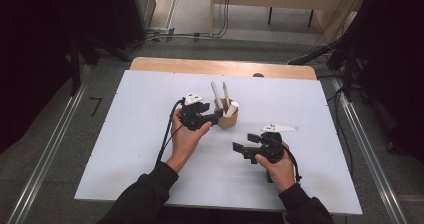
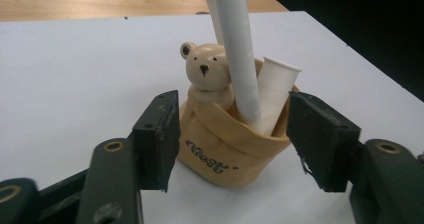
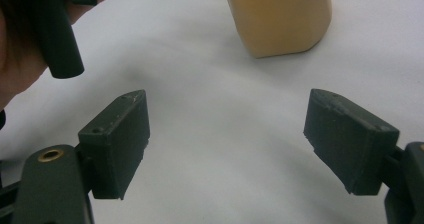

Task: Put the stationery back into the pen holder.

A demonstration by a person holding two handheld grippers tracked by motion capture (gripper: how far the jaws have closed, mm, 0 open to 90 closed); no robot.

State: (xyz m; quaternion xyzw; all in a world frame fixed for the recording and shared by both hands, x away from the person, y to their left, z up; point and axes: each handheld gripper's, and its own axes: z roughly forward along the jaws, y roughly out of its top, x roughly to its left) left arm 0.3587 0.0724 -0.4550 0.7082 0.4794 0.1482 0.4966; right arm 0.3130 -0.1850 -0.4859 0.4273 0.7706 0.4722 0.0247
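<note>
A tan bag-shaped holder point(image 1: 227, 120) point(image 2: 220, 151) with a bear head point(image 2: 204, 66) stands mid-table. White pens point(image 1: 216, 93) and a thick white tube point(image 2: 240, 54) stick up from it, beside a shorter white tube point(image 2: 276, 86). My left gripper point(image 1: 218, 116) point(image 2: 235, 134) is open; its jaws flank the holder's sides, close to it, with small gaps showing. My right gripper point(image 1: 238, 148) point(image 3: 227, 134) is open low over the bare table, nothing between its jaws. The holder's base point(image 3: 280, 21) stands ahead of it.
The white tabletop point(image 1: 140, 144) has free room all round the holder. A wooden strip point(image 1: 165, 65) runs along its far edge. Metal rails point(image 1: 47, 154) and cables lie on the floor to both sides. In the right gripper view, part of the other gripper point(image 3: 57, 34) and its hand show at upper left.
</note>
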